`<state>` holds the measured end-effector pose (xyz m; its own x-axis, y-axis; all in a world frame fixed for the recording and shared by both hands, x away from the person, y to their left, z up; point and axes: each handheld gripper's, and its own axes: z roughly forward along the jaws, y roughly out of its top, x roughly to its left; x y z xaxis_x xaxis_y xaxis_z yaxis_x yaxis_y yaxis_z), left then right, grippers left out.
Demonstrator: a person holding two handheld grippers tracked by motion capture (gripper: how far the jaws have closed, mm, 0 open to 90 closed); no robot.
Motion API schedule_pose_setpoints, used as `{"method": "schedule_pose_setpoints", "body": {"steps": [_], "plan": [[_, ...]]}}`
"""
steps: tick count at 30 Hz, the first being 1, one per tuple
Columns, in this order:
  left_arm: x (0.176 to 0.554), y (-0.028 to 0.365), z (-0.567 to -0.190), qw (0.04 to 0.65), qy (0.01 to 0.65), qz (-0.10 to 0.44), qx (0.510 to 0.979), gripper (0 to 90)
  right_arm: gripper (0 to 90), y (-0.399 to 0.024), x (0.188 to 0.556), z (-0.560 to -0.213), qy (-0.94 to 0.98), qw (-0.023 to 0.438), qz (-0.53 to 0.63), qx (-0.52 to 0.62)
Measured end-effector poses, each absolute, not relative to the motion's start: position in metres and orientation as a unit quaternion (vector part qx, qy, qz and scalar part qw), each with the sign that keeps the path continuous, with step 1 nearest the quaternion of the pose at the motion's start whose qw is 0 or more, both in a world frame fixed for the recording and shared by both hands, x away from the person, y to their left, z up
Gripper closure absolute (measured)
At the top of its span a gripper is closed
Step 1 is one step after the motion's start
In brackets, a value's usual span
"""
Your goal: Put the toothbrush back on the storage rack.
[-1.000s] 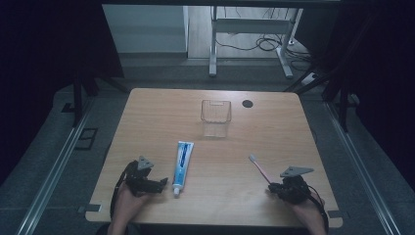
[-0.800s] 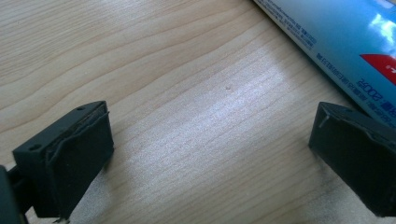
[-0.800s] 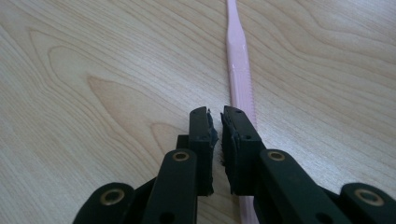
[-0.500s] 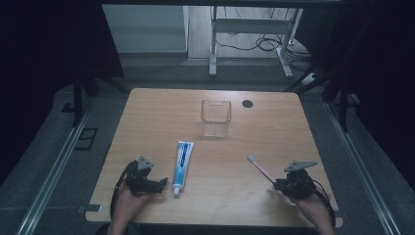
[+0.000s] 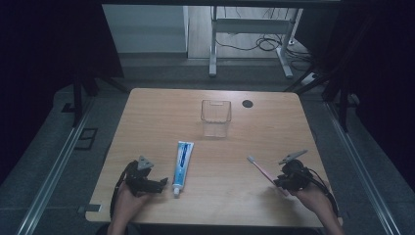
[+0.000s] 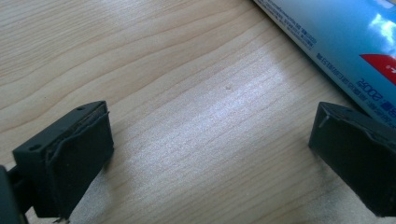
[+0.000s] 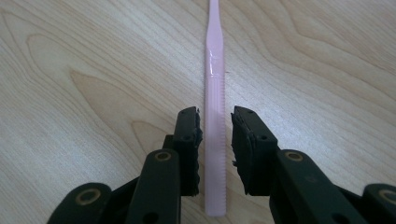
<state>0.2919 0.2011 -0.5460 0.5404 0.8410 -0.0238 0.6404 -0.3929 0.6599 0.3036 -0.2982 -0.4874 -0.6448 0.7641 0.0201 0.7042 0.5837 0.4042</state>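
A pink toothbrush lies on the wooden table at the front right, head pointing up-left. My right gripper straddles the rear part of its handle. Its jaws have just been opening, and a thin gap shows on each side of the handle, so the right gripper is open. A white and blue toothpaste tube lies at the front left. My left gripper rests just left of its cap end, open wide with only bare wood between the jaws. The toothpaste tube runs past the right jaw.
A clear plastic cup-like container stands upright at the middle back of the table. A small black round spot sits to its right near the far edge. Dark floor and metal rails surround the table.
The right gripper has drawn back a little to the right and risen slightly, and its jaws have come apart off the toothbrush handle. The toothbrush and left gripper have stayed put.
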Motion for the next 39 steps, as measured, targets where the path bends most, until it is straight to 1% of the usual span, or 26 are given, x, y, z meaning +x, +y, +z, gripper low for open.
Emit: {"method": "schedule_pose_setpoints", "body": {"steps": [4, 13, 25, 39], "plan": [[0.292, 0.201, -0.546, 0.315, 0.452, 0.159, 0.819, 0.0, 70.5, -0.293, 0.309, -0.488, 0.893, 0.075, 0.170, 0.409], [0.292, 0.201, -0.546, 0.316, 0.454, 0.159, 0.818, 0.0, 70.6, -0.277, 0.324, -0.489, 0.908, 0.051, 0.117, 0.400], [0.292, 0.201, -0.546, 0.316, 0.454, 0.158, 0.818, 0.0, 73.0, -0.259, 0.343, -0.494, 0.919, 0.027, 0.049, 0.391], [0.292, 0.201, -0.546, 0.315, 0.454, 0.158, 0.818, 0.0, 75.8, -0.248, 0.356, -0.498, 0.921, 0.017, 0.015, 0.389]]}}
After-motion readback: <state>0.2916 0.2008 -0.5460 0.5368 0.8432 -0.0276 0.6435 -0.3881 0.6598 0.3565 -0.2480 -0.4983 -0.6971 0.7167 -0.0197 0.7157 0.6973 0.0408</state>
